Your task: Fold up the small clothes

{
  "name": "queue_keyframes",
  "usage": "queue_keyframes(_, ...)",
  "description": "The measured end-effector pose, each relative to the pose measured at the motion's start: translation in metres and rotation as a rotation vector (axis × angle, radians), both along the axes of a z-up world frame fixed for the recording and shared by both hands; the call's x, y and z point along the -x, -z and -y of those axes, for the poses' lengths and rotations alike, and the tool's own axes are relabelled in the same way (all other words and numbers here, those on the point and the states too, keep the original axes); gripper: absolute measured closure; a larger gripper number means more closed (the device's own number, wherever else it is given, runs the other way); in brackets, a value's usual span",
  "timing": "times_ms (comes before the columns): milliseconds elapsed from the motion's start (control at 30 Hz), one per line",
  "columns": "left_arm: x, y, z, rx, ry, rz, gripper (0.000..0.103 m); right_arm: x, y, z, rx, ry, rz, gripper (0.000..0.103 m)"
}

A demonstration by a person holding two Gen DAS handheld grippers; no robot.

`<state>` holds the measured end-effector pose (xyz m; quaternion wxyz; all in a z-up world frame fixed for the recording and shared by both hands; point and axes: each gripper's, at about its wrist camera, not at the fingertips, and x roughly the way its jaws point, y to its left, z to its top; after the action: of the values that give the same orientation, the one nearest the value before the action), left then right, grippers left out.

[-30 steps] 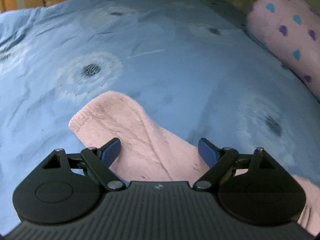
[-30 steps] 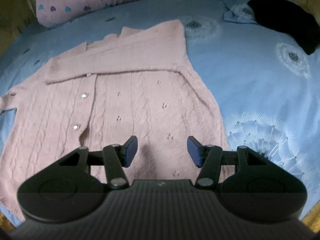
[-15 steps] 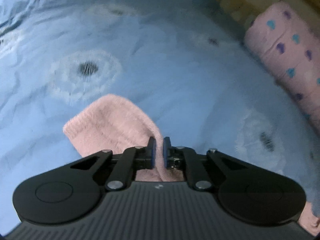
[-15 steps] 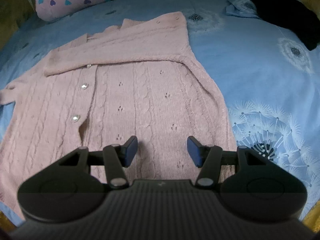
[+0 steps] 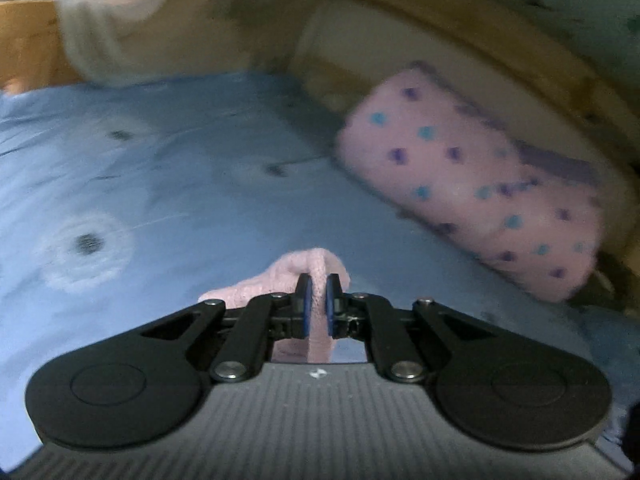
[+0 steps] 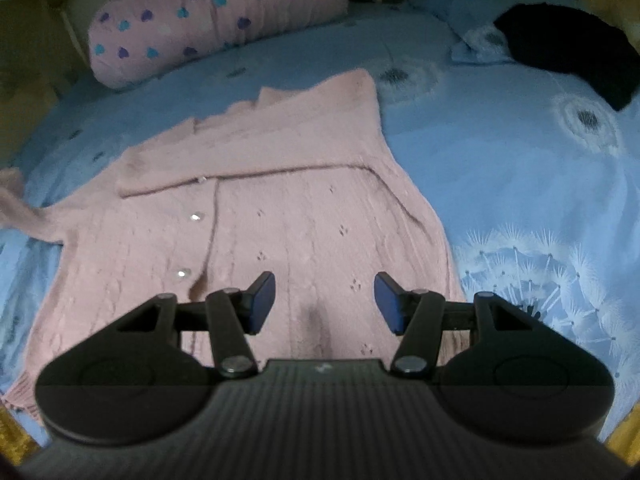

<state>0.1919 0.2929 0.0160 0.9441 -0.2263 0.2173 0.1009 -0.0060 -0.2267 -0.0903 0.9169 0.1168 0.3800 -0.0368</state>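
Note:
A pink knitted cardigan (image 6: 280,208) lies buttoned and face up on the blue bedsheet (image 6: 500,184), with one sleeve folded across its chest. Its other sleeve (image 5: 316,280) is pinched between the blue pads of my left gripper (image 5: 319,304), which is shut on it and holds it up off the sheet. In the right wrist view that raised sleeve (image 6: 16,208) shows at the far left edge. My right gripper (image 6: 324,304) hovers open over the cardigan's lower part, nothing between its fingers.
A pink pillow with blue and purple hearts (image 5: 480,200) (image 6: 216,16) lies along the wooden bed frame (image 5: 500,60). A black garment (image 6: 572,52) rests at the far right of the bed. A pale blurred bundle (image 5: 104,24) sits at the sheet's far edge.
My left gripper closed on the pink sleeve, then rose and tilted up, lifting the sleeve off the sheet. The right gripper has stayed open over the cardigan, shifting only slightly.

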Motion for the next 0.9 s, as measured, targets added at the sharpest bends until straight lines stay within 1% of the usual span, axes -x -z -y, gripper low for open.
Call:
queue_keyframes(100, 0.004, -0.015, 0.031, -0.007, 0.075, 0.01, 0.094, 0.003, -0.004, 0.001, -0.039, 0.007, 0.02, 0.046)
queue_keyframes(167, 0.007, -0.021, 0.054, 0.001, 0.123, 0.014, 0.094, 0.004, -0.006, 0.004, -0.063, 0.009, 0.033, 0.046)
queue_keyframes(233, 0.01, -0.026, 0.08, 0.022, 0.176, 0.023, 0.095, 0.006, -0.008, 0.004, -0.064, 0.003, 0.047, 0.046)
queue_keyframes(333, 0.016, -0.024, 0.121, 0.057, 0.249, 0.023, 0.094, 0.008, -0.009, 0.006, -0.07, 0.0, 0.059, 0.046)
queue_keyframes(433, 0.022, -0.007, 0.163, 0.044, 0.321, -0.006, 0.094, 0.007, -0.008, 0.011, -0.112, 0.016, 0.052, 0.046)
queue_keyframes(500, 0.024, 0.011, 0.191, 0.038, 0.368, -0.049, 0.094, 0.007, -0.008, 0.013, -0.122, 0.021, 0.053, 0.046)
queue_keyframes(600, 0.023, 0.042, 0.217, 0.049, 0.406, -0.137, 0.094, 0.007, -0.008, 0.013, -0.107, 0.014, 0.053, 0.046)
queue_keyframes(667, 0.024, 0.062, 0.225, 0.054, 0.423, -0.188, 0.094, 0.006, -0.007, 0.013, -0.105, 0.017, 0.041, 0.046)
queue_keyframes(700, 0.024, 0.071, 0.228, 0.044, 0.43, -0.206, 0.094, 0.005, -0.006, 0.013, -0.106, 0.019, 0.036, 0.046)
queue_keyframes(800, 0.023, 0.091, 0.233, -0.02, 0.475, -0.238, 0.093, -0.003, -0.005, 0.011, -0.089, 0.008, 0.013, 0.046)
queue_keyframes(900, 0.025, 0.1, 0.236, -0.075, 0.548, -0.251, 0.092, -0.018, -0.006, -0.002, -0.05, -0.039, -0.017, 0.046)
